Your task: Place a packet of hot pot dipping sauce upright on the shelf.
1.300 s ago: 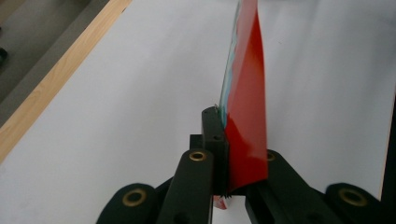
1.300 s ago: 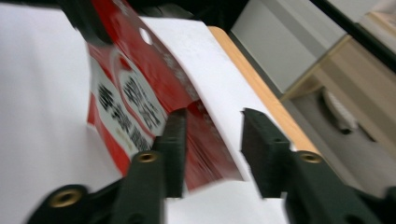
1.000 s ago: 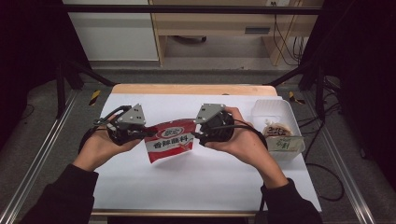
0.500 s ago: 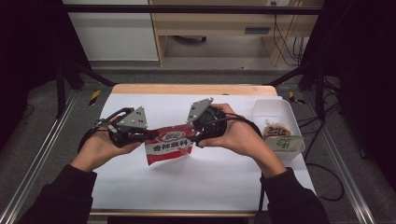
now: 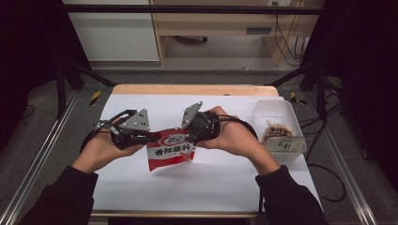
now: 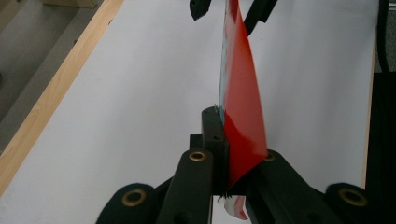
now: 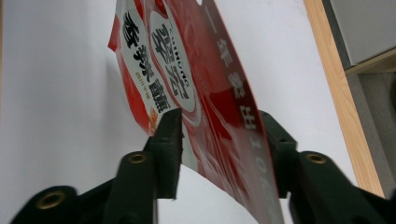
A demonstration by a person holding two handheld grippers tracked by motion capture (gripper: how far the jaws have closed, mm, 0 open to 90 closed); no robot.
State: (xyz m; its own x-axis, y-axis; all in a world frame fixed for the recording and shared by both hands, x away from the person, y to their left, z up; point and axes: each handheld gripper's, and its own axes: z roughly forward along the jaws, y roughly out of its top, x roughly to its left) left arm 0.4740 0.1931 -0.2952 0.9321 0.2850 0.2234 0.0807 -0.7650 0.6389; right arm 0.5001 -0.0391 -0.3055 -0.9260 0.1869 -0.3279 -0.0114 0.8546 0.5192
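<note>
Above the white-covered worktop (image 5: 202, 187), in the high view, a red and white printed foil snack packet (image 5: 171, 152) hangs between two hand-held grippers, clear of the surface. The left gripper (image 5: 149, 137) meets the packet's upper left corner and the right gripper (image 5: 191, 138) reaches its upper right corner. Both forearms come in from the bottom edge in dark sleeves. Near the worktop's right edge sits a clear plastic tray (image 5: 274, 112) holding a small wrapped food item with a green label (image 5: 281, 140), well apart from the packet.

Along the left gripper view, the two black jaws are pressed tight together on the packet's edge (image 6: 240, 121), which stands upright and runs away toward the other gripper's jaw tips at the top of the frame.

Along the right gripper view, the jaws have just been closing and stand either side of the packet's top strip (image 7: 205, 93). The left jaw lies against the printed face; whether the right jaw presses on the back I cannot tell.
</note>
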